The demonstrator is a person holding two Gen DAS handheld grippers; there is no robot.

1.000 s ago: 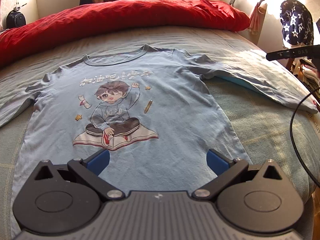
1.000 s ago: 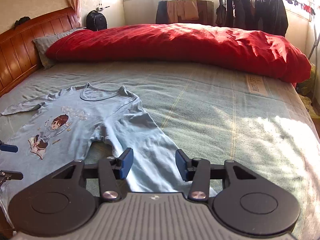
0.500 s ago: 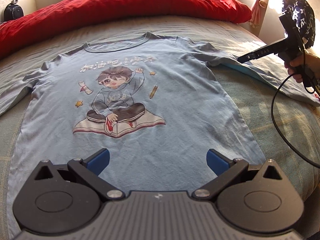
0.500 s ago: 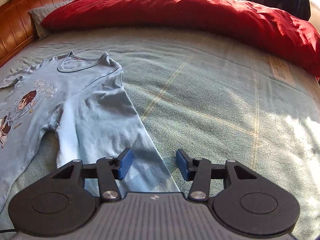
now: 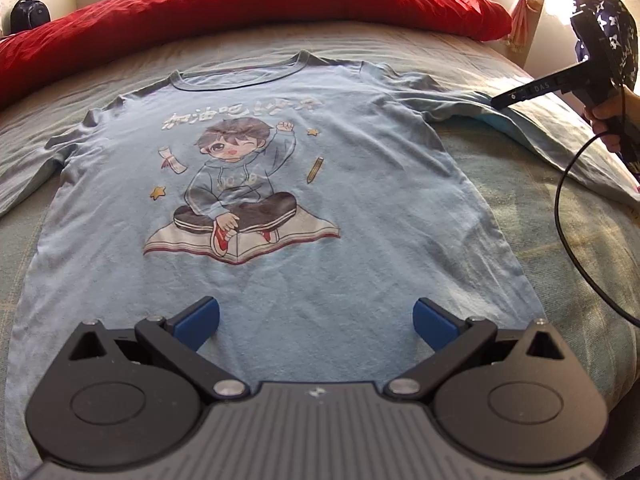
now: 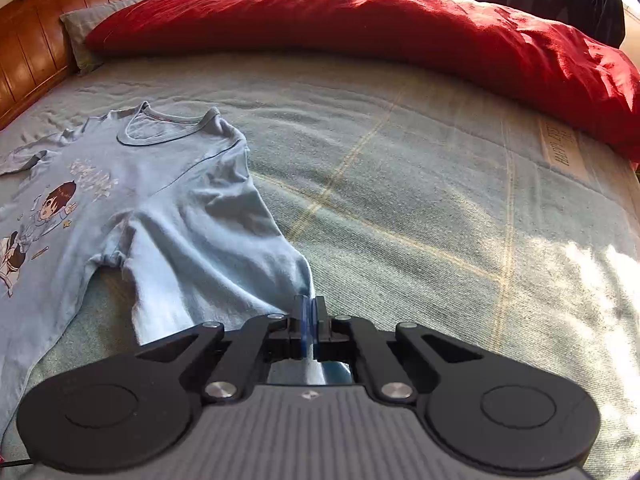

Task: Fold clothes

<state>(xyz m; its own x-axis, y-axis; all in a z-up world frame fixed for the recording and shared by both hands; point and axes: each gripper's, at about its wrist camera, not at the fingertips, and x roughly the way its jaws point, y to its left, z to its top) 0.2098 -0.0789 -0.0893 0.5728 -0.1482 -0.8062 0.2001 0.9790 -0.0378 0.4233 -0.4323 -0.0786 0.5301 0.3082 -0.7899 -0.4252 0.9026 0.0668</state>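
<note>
A light blue t-shirt (image 5: 280, 216) with a cartoon boy print lies flat, front up, on the bed. My left gripper (image 5: 316, 320) hovers open over the shirt's lower hem area, with nothing between its blue pads. My right gripper (image 6: 309, 312) sits at the end of the shirt's right sleeve (image 6: 224, 264). Its jaws are closing, and the pads press together on the sleeve cloth, which bunches up towards them. In the left wrist view the right gripper (image 5: 496, 102) shows side-on at that sleeve, held by a hand (image 5: 608, 120).
A red duvet (image 6: 360, 24) is heaped along the far side of the bed. The grey-green blanket (image 6: 440, 200) stretches to the right of the shirt. A wooden headboard (image 6: 24, 52) and pillow (image 6: 88, 28) are at far left. A black cable (image 5: 560, 216) hangs from the right gripper.
My right gripper came down and forward to the sleeve end, and its jaws went from open to pressed on the cloth. The left gripper stayed open and barely moved.
</note>
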